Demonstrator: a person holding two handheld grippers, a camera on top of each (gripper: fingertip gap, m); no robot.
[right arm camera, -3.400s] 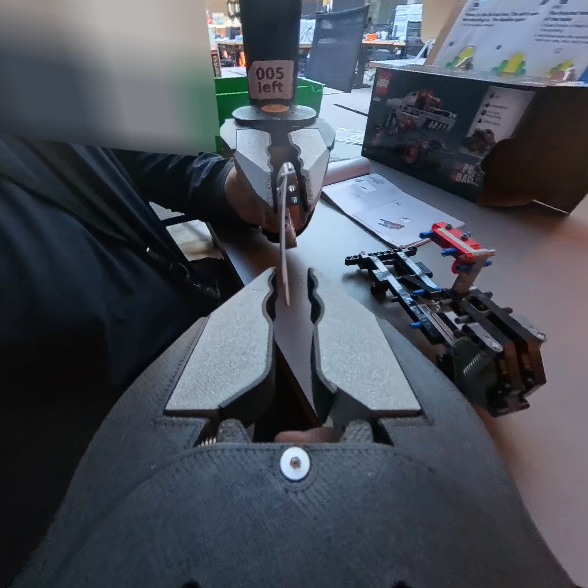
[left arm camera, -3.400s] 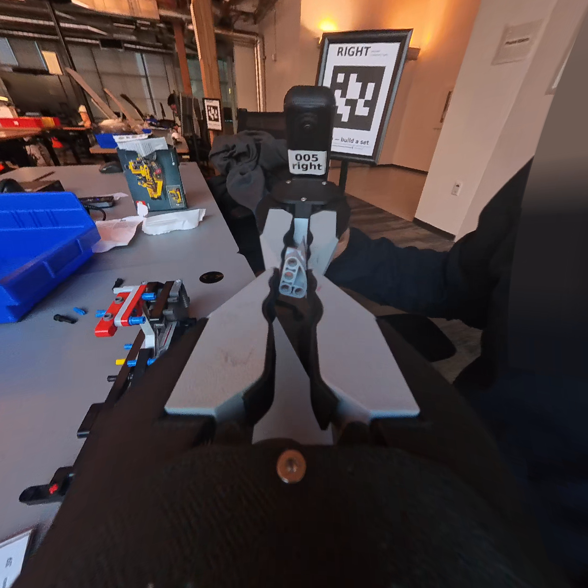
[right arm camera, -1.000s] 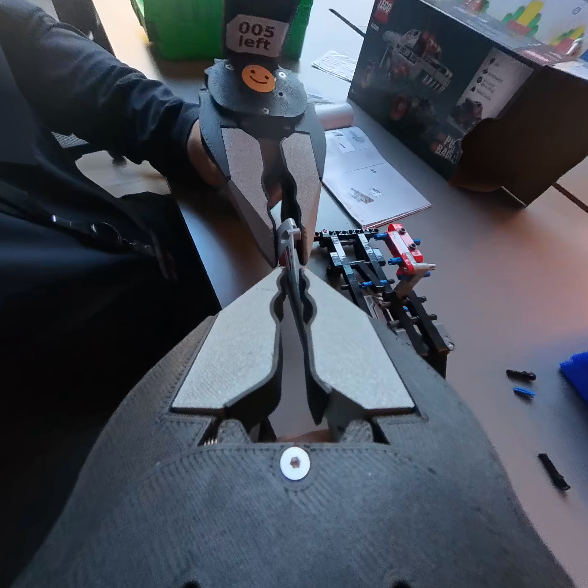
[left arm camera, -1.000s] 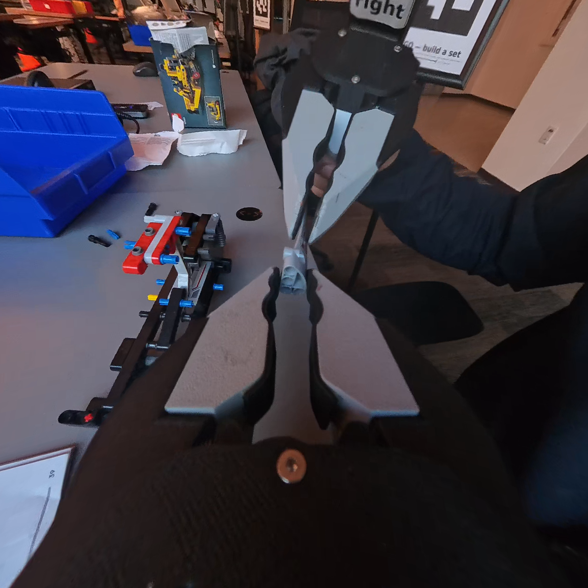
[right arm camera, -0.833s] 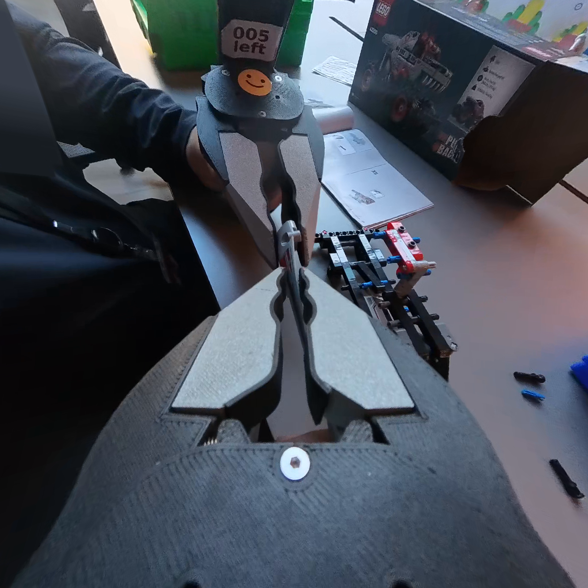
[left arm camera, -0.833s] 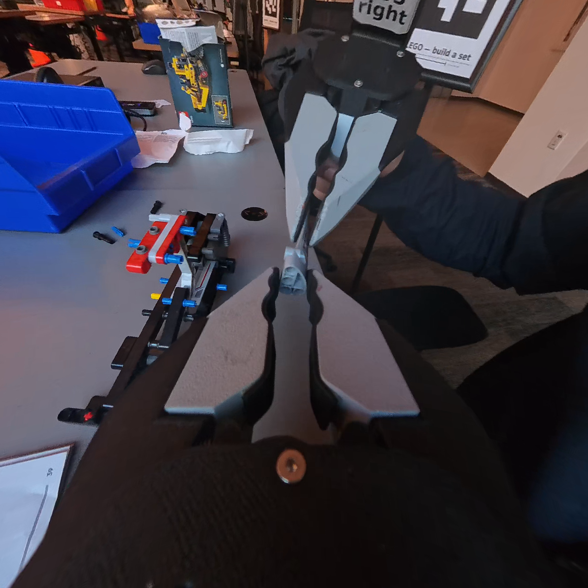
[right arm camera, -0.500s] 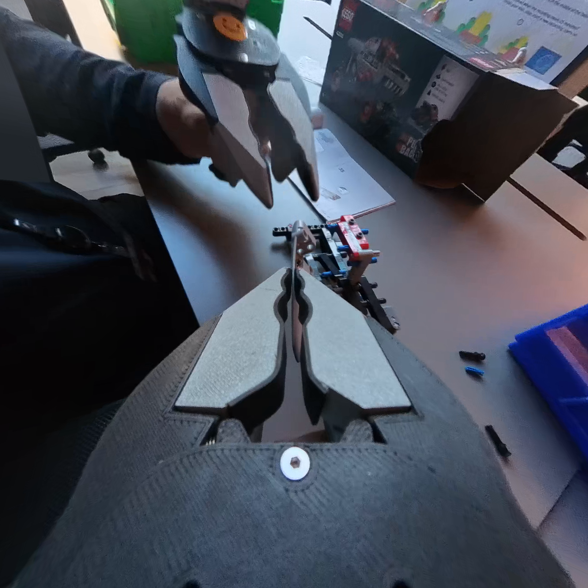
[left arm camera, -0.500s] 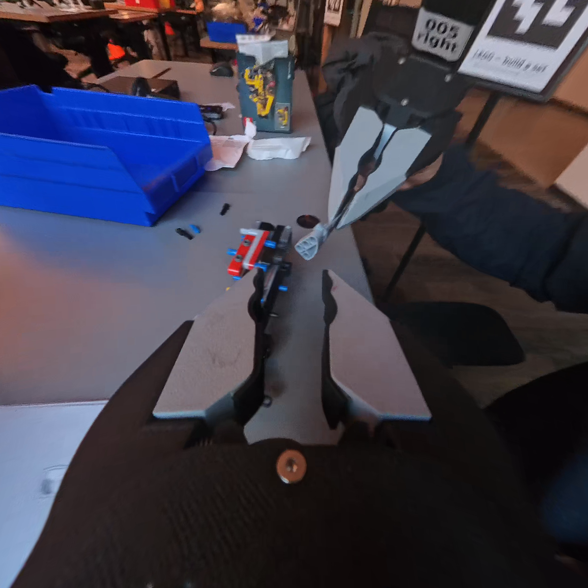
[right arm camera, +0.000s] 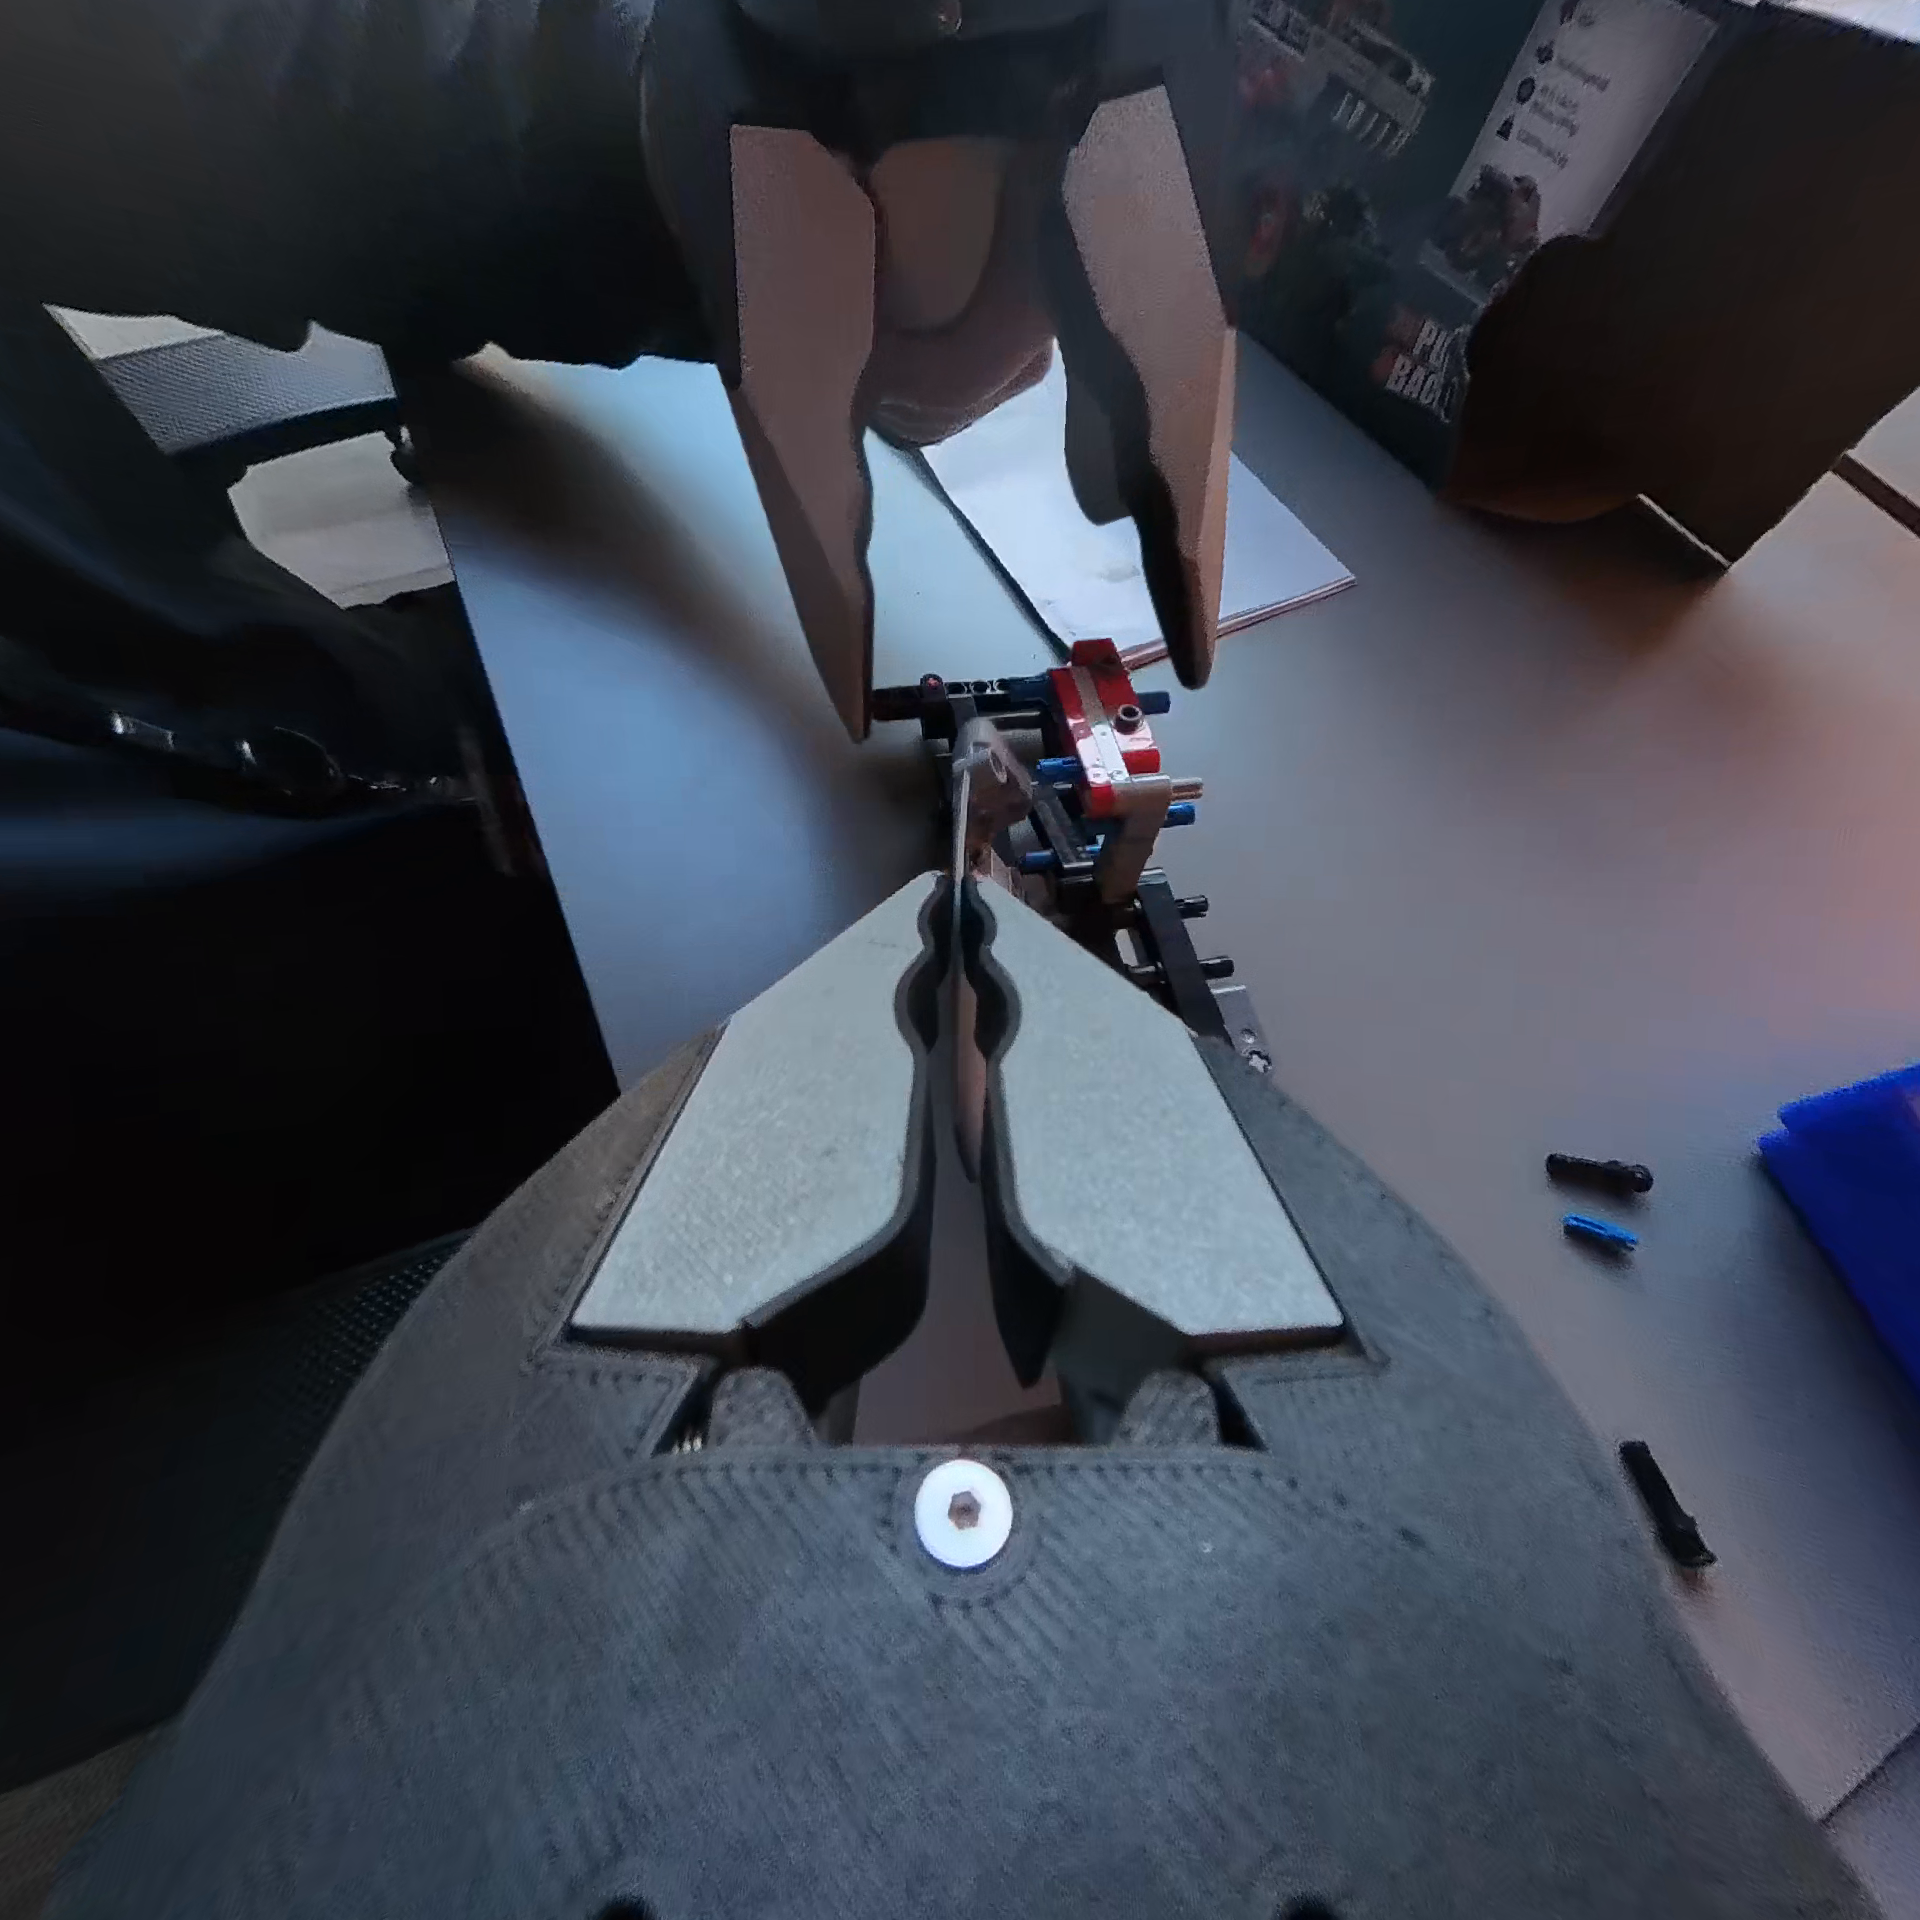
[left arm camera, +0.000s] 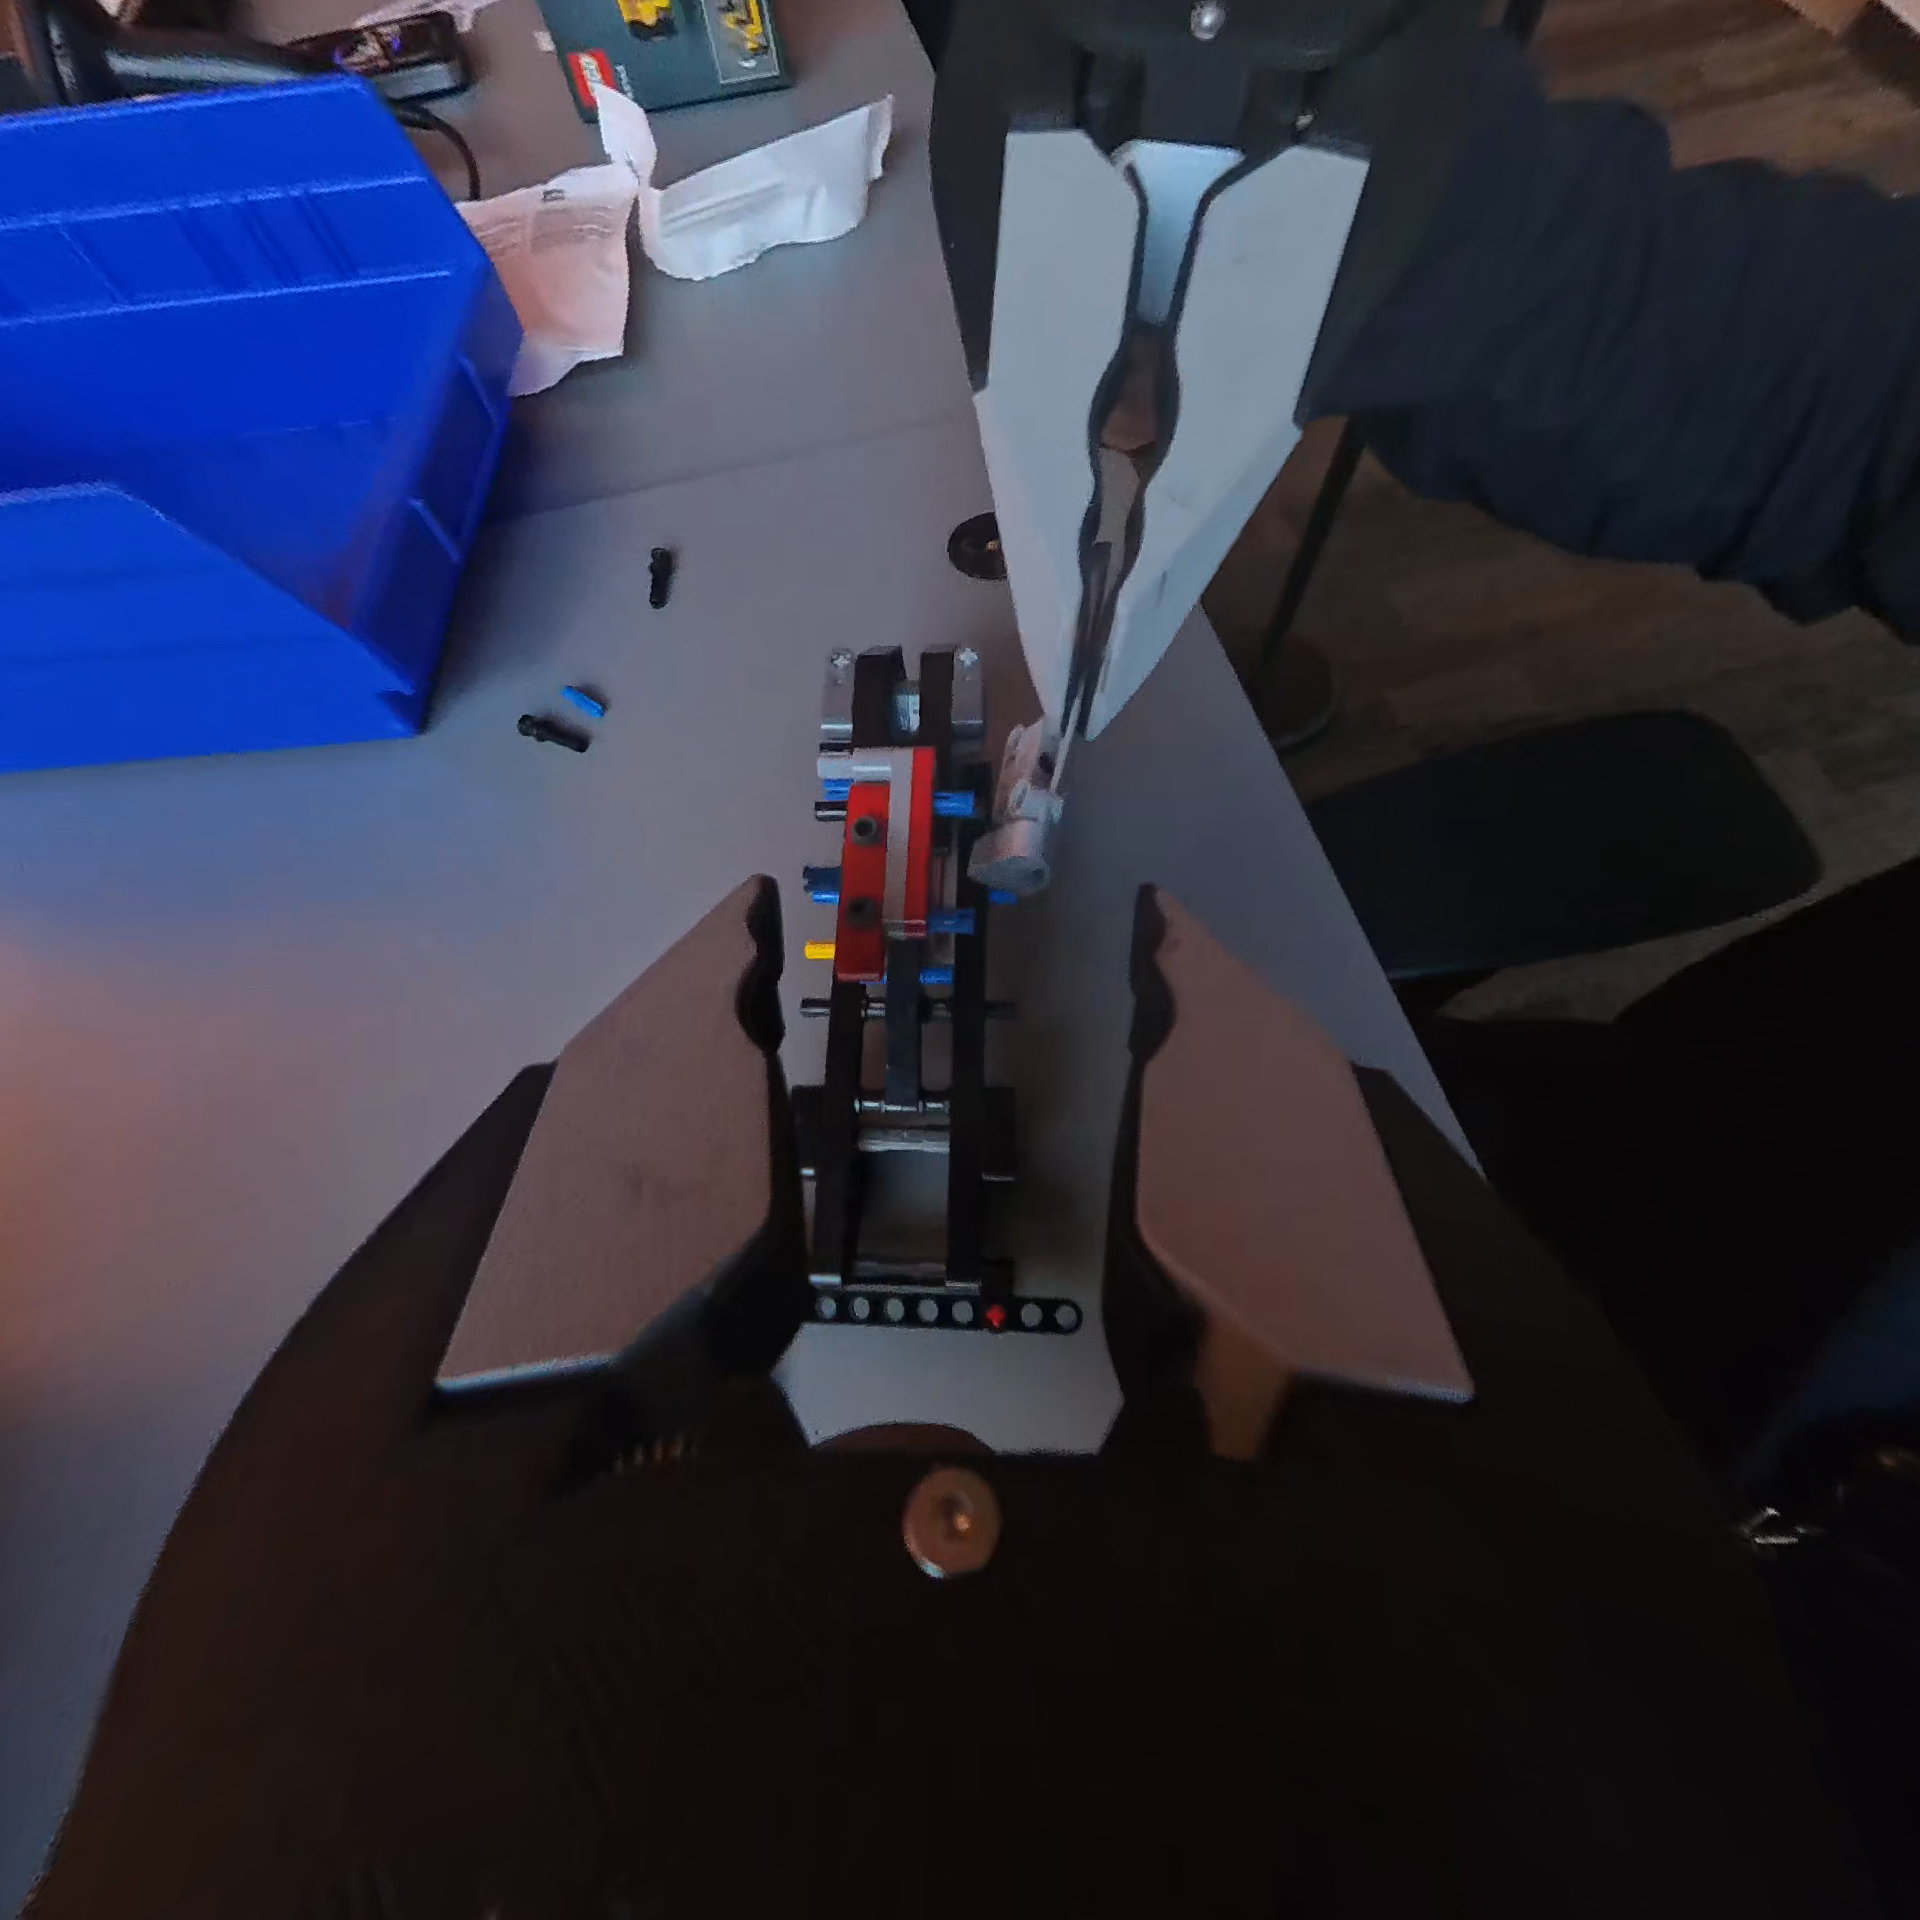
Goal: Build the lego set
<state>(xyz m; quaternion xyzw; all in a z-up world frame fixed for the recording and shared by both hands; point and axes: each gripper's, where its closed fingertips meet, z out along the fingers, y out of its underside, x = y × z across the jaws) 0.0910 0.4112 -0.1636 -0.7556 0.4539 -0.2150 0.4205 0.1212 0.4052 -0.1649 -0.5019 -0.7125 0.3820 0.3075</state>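
Observation:
The black Lego chassis (left arm camera: pixel 902 1049) with a red beam (left arm camera: pixel 883 862) on top and blue pins lies on the grey table (left arm camera: pixel 312 987). My left gripper (left arm camera: pixel 951 914) is open and empty, with one finger on each side of the chassis. My right gripper (left arm camera: pixel 1070 727) comes down from above, shut on a thin grey Lego piece (left arm camera: pixel 1023 826) that is at the chassis's right side beside the red beam. In the right wrist view my right gripper (right arm camera: pixel 956 894) pinches the grey piece (right arm camera: pixel 987 779) against the chassis (right arm camera: pixel 1143 904). The open left gripper (right arm camera: pixel 1023 691) hangs over the far end.
A blue bin (left arm camera: pixel 208 416) stands at the left. Loose black pins (left arm camera: pixel 556 730) and a blue pin (left arm camera: pixel 584 701) lie near it. Torn paper (left arm camera: pixel 769 187) and a small box (left arm camera: pixel 675 42) are behind. A large Lego box (right arm camera: pixel 1558 208) and booklet (right arm camera: pixel 1143 540) lie beyond the chassis. My hands' fingertips stand some 4 centimetres from each other. The blue pin (left arm camera: pixel 584 701) is about 20 centimetres from both grippers' fingertips. Look for it in the right wrist view (right arm camera: pixel 1592 1224) too.
My left gripper has let go of the grey piece and opened. My right gripper has kept it. Both have moved down from mid-air to the chassis on the table.

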